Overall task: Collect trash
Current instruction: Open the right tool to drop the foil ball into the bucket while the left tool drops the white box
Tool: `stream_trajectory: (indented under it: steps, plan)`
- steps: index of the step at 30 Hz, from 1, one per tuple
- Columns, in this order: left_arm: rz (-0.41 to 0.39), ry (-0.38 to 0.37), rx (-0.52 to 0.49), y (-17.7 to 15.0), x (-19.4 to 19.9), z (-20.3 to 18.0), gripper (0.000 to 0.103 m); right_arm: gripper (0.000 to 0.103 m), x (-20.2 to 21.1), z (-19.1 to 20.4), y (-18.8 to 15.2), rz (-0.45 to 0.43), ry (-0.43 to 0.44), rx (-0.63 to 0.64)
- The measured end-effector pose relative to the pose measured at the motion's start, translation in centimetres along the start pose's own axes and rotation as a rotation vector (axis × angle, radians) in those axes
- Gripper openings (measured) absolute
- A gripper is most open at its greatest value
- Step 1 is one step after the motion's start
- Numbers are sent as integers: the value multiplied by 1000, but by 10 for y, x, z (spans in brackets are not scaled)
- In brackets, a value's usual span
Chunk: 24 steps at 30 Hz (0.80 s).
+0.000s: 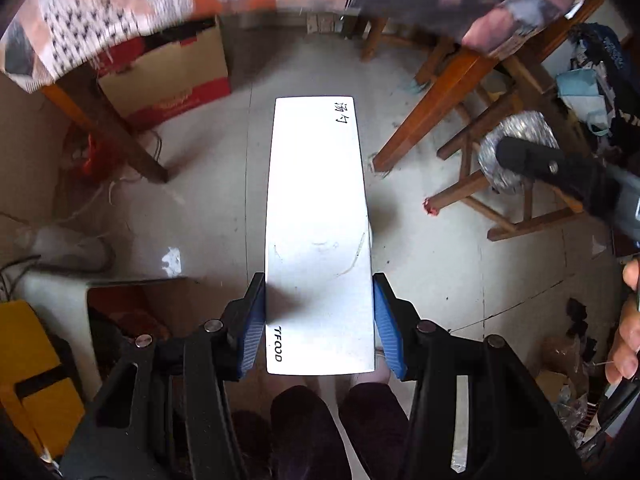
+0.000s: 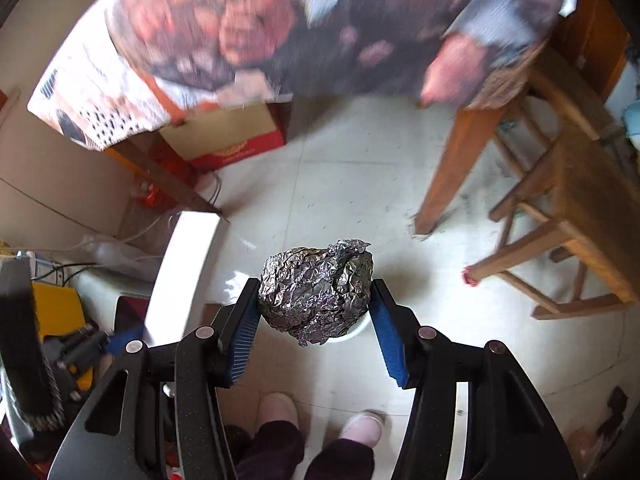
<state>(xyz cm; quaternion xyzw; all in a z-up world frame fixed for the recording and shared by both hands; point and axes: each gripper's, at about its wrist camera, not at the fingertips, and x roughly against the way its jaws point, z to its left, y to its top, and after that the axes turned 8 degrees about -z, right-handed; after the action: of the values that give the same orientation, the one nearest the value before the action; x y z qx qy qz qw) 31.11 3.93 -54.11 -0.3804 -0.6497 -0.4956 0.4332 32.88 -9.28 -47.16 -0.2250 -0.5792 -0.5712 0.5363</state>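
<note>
— What have you got in the left claw (image 1: 319, 320)?

— A long white box (image 1: 318, 216), flat and narrow, with black writing at both ends. My blue pads (image 1: 254, 328) press on its two long sides near the end closest to me, so the claw is clamped on it. The box sticks out ahead, over the pale tiled floor (image 1: 224, 184).

— And the right?

— My right claw (image 2: 314, 320) is clamped on a crumpled ball of foil (image 2: 316, 288), one pad on each flank. It hangs above the floor too, and I see slippers (image 2: 362, 424) and dark trouser legs below it.

— Can you see one claw from the other?

— Yes. From the right I see the white box off to the left, beside the foil ball. From the left, the foil ball shows at the right edge, in front of a wooden stool (image 1: 500, 200). A cloth-covered surface (image 2: 248, 32) fills the top of both views, blurred.
</note>
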Motion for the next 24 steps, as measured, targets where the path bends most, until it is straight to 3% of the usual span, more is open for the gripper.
stream_trajectory:
  steps: [7,11,21,24]
  plan:
    - [53,17,10,-20,-62,13,50,53,-62,9,-12,35,48,51]
    - [72,9,0,-21,-88,13,50,68,-83,1,-14,76,23,32]
    - [85,-37,-15,1,-122,-8,50,68,-80,-23,-20,123,6,-12]
    - [103,-19,-9,13,-127,-14,57,68,-72,-26,-19,120,-14,-6]
